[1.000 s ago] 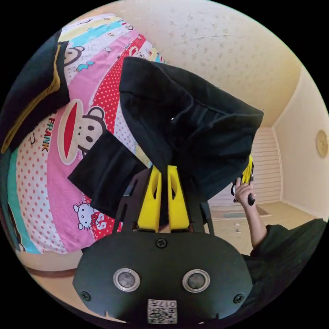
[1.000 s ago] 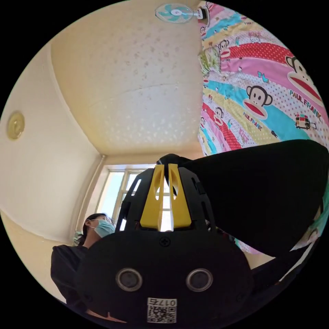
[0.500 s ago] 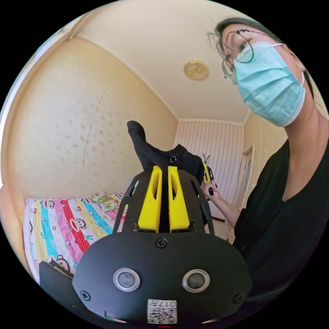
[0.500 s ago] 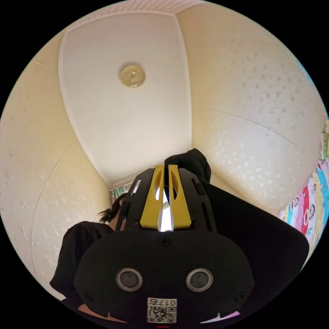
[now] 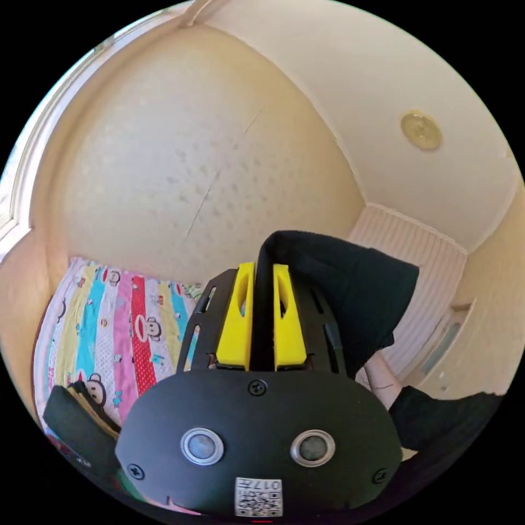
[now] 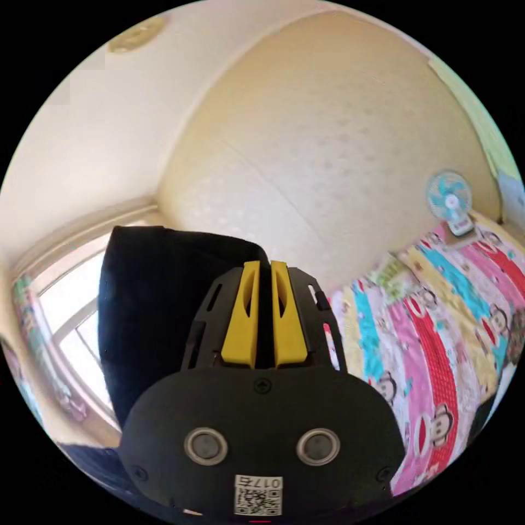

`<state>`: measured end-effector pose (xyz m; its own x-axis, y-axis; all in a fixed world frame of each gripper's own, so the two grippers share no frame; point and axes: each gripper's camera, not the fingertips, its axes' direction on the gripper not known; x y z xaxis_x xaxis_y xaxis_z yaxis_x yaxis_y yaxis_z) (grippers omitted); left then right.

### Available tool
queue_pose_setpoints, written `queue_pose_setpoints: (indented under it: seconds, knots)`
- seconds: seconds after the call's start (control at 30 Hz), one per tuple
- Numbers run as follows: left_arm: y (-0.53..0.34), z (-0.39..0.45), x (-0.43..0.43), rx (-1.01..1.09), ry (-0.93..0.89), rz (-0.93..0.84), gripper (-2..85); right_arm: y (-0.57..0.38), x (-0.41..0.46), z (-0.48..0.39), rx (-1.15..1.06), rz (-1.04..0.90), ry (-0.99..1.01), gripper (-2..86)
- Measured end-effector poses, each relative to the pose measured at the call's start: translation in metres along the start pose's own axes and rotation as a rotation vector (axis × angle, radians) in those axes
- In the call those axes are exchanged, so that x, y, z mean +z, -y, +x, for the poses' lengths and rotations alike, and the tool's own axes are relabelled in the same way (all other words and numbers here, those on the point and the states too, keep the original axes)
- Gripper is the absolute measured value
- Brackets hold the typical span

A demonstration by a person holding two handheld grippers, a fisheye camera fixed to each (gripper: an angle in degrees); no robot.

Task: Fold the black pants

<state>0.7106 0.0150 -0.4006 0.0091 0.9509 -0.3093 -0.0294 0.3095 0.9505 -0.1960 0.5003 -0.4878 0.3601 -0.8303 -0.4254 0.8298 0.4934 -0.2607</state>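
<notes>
Since half a second ago I've swung both cameras down; the person's face has left the left gripper view. My left hand-held gripper (image 5: 262, 268) clamps the black pants (image 5: 350, 284), which drape toward centre right. My right hand-held gripper (image 6: 264, 265) pinches the pants (image 6: 153, 306) at centre left. The bed's (image 6: 437, 350) cartoon lettering is too blurred to read.

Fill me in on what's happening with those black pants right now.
A person is holding the black pants up in the air with both grippers. The left gripper is shut on one part of the fabric, and the right gripper is shut on another. The bed with the cartoon bedspread lies beyond them. No fold has been laid down yet.
</notes>
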Motion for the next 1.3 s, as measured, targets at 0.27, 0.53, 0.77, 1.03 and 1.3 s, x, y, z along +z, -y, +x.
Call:
queue_pose_setpoints:
  seconds: [0.27,0.53,0.77,1.03,1.3]
  knots:
    - [-0.178,-0.154,0.117,-0.336,0.376,-0.525,8.2,-0.12,0.105,0.194,0.066,-0.679,-0.546,3.0]
    - [-0.451,-0.177,0.093,-0.652,0.548,-1.125,8.7,-0.342,0.013,0.355,0.321,-1.228,-0.761,4.1]
    - [-0.425,-0.133,0.111,-0.596,0.554,-1.18,8.6,-0.349,-0.084,0.409,0.416,-1.097,-0.892,8.7]
    - [-0.403,-0.079,0.192,-0.544,0.485,-1.277,8.5,-0.387,-0.155,0.47,0.526,-1.094,-0.793,13.1]
    - [-0.388,-0.004,0.28,-0.388,0.259,-1.334,8.6,-0.379,-0.213,0.488,0.438,-1.174,-0.549,7.7]
